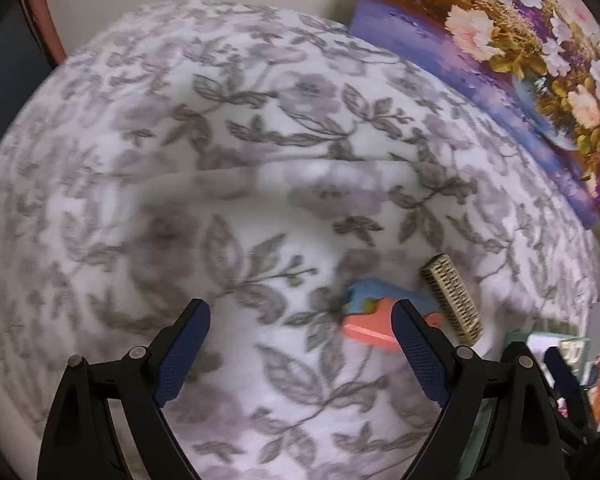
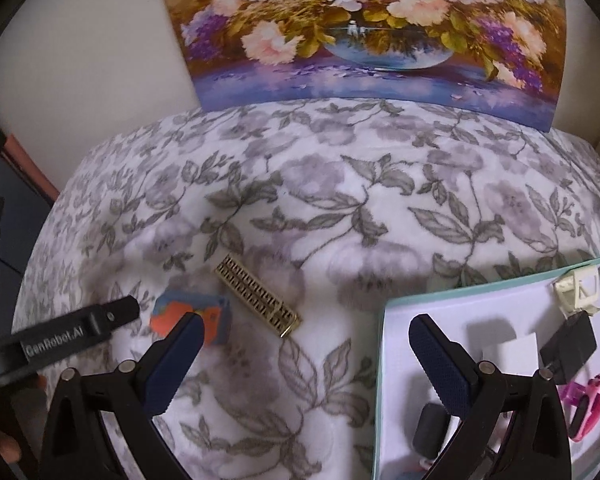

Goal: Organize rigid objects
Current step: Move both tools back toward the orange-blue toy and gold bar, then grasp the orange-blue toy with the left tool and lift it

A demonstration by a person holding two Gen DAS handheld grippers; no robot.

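An orange and blue block lies on the floral cloth, with a gold slotted bar just to its right. My left gripper hangs open above the cloth, and its right finger covers part of the block. In the right wrist view the block and the gold bar lie left of centre. My right gripper is open with nothing between its fingers; its left finger overlaps the block and its right finger is over the box. A finger of the left gripper reaches in from the left.
A white box with a teal rim stands at the right and holds a cream piece, a black block, a pink object and a white card. A flower painting leans against the back wall.
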